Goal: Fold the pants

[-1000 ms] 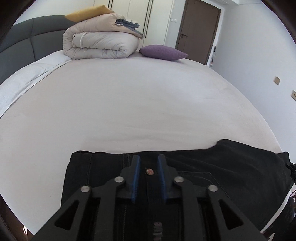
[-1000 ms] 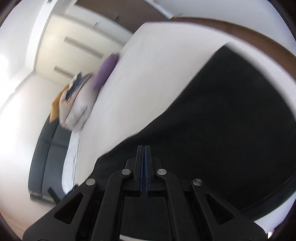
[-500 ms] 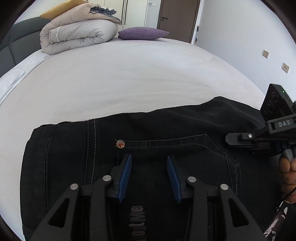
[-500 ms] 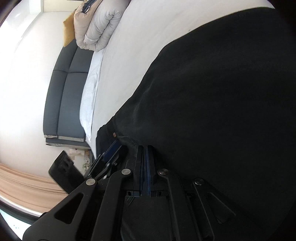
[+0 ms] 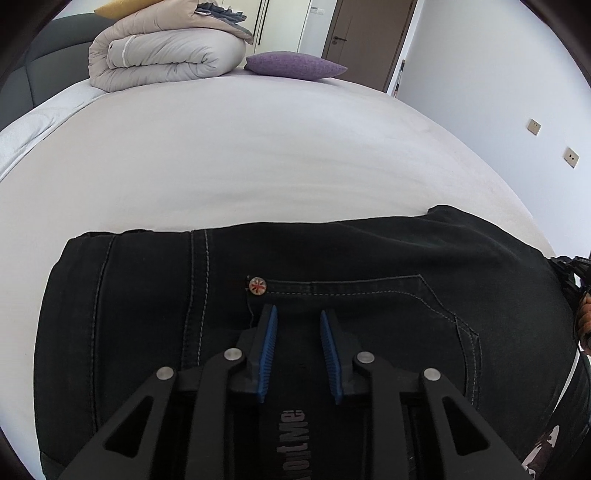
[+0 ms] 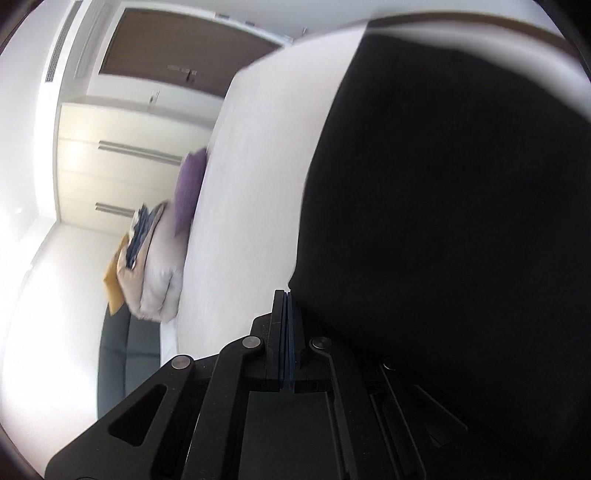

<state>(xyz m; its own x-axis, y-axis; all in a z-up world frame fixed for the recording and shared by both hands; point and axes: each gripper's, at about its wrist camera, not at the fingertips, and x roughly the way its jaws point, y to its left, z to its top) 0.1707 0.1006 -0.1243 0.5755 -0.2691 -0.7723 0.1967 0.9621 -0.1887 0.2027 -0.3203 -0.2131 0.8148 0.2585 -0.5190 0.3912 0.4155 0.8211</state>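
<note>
Black jeans (image 5: 369, 258) lie folded across the near part of the white bed (image 5: 258, 147), back pocket and a small red rivet (image 5: 257, 286) facing up. My left gripper (image 5: 297, 314) hovers low over the pocket, just below the rivet. Its jaws are closing, with only flat denim beneath the gap and the blue pads (image 5: 271, 339) not pressing on it. In the blurred, rolled right wrist view, my right gripper (image 6: 287, 293) is shut, pads together, at the edge of the jeans (image 6: 443, 184). I cannot see cloth between its pads.
A rolled beige duvet (image 5: 166, 55) and a purple pillow (image 5: 295, 66) sit at the far end of the bed, a dark headboard (image 5: 37, 62) to the left. A hand (image 5: 583, 321) shows at the right edge. A brown door (image 5: 362, 33) stands beyond.
My left gripper came down over the jeans; its jaws widened, then narrowed. The right gripper left the left wrist view, and the right wrist view swung and rolled, now blurred.
</note>
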